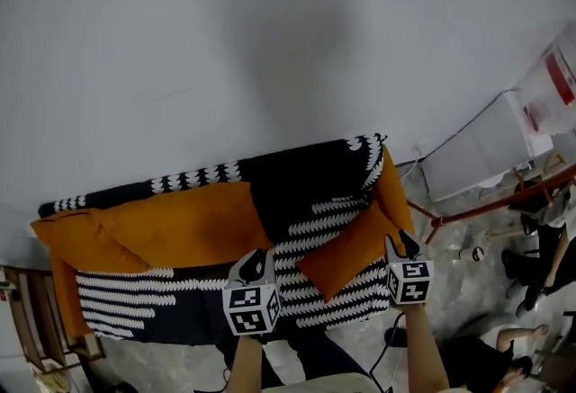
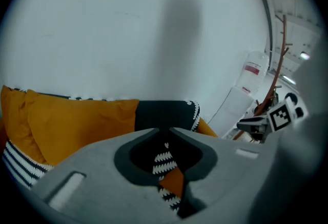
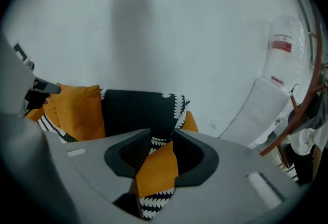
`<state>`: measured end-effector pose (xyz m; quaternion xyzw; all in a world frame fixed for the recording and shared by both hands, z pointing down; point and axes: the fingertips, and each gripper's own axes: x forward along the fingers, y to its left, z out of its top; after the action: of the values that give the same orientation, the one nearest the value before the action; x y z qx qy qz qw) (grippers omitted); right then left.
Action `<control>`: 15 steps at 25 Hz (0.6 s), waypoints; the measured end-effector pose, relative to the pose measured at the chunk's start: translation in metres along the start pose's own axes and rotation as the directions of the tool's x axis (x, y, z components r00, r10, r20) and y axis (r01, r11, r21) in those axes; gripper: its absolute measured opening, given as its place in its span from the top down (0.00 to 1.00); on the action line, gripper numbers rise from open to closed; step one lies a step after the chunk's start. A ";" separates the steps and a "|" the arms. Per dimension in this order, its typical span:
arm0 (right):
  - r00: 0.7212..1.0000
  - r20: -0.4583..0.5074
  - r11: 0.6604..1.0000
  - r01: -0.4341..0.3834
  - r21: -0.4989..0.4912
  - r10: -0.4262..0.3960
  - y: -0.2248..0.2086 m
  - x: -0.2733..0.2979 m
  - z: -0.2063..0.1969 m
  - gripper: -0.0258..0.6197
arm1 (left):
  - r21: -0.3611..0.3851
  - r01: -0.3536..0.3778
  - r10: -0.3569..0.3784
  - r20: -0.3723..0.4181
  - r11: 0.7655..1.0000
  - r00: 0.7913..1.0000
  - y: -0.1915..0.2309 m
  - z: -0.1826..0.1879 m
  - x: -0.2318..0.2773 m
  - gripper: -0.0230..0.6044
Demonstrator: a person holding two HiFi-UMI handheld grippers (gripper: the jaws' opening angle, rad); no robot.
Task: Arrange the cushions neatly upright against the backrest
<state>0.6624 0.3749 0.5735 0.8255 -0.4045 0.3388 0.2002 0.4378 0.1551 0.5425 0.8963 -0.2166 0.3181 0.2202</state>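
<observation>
We see the small orange cushion lying slanted on the sofa seat near its right end, not upright against the backrest. The right gripper appears to pinch one corner of it, orange fabric filling the gap between its jaws. The left gripper hangs just beside the cushion's other end with its jaws a narrow slit apart, holding nothing that we can make out. We judge the main risk is lifting by that single corner: soft fabric can slide out of the pinch, or the cushion can swing and flop face down toward the seat's front edge. If the left jaws close too low, they could catch the patterned cover and drag it. A hard push could also nudge the large orange cushion out of place.
</observation>
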 end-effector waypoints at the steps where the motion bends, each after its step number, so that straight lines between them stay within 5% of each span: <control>1: 0.999 -0.027 1.000 -0.018 -0.008 0.018 -0.003 0.011 -0.004 0.72 | -0.015 0.008 -0.009 -0.031 1.000 0.999 -0.003 -0.010 0.010 0.84; 8: 0.975 -0.205 0.992 -0.104 -0.072 0.088 -0.013 0.075 -0.038 0.60 | -0.130 0.054 -0.083 -0.224 0.990 0.971 -0.019 -0.095 0.067 0.62; 15: 0.927 -0.352 0.969 -0.196 -0.150 0.133 -0.019 0.126 -0.069 0.52 | -0.392 0.015 -0.165 -0.351 0.920 0.922 -0.030 -0.181 0.114 0.47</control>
<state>0.7059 0.3604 0.7112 0.6960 -0.4615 0.4529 0.3122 0.4480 0.2470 0.7375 0.7674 -0.1857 0.4254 0.4424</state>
